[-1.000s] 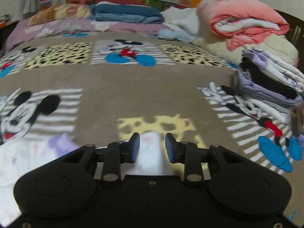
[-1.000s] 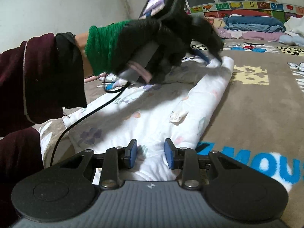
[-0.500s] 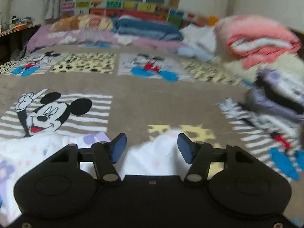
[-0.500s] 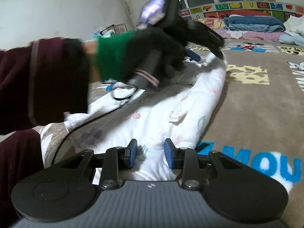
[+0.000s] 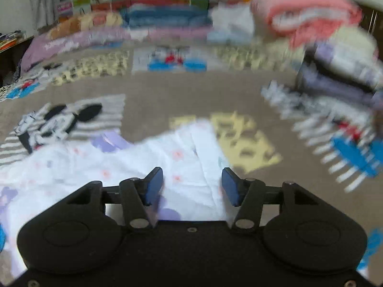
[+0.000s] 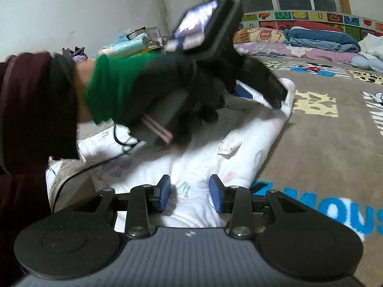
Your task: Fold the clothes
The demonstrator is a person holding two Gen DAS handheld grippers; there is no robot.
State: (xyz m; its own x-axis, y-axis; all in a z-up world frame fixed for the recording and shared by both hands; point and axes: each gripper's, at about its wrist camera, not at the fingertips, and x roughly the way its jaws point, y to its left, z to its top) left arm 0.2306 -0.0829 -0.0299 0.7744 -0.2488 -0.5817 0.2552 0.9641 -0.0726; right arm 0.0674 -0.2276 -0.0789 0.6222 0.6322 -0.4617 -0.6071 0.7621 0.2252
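Observation:
A white garment (image 5: 182, 148) with small pastel prints lies on the brown cartoon bedspread (image 5: 167, 95), folded into a long strip (image 6: 239, 167). My left gripper (image 5: 191, 174) hovers over its far end, jaws wide and closing a little, and the pads touch no cloth. In the right wrist view a black-gloved hand (image 6: 167, 83) holds that left gripper (image 6: 261, 95) above the strip's far tip. My right gripper (image 6: 189, 181) sits low at the near end. Its jaws are opening, and a soft fold lies loose between the blue pads.
A stack of folded clothes (image 5: 340, 79) stands at the right, under a rolled pink blanket (image 5: 306, 16). Pillows and bedding (image 5: 143, 28) line the headboard. A dark red sleeve (image 6: 36, 107) and a black cable (image 6: 119, 141) cross the garment's left side.
My left gripper opened, let go of the garment's far end and drew back, so more white cloth shows ahead of it. The right jaws stand slightly wider on the spot.

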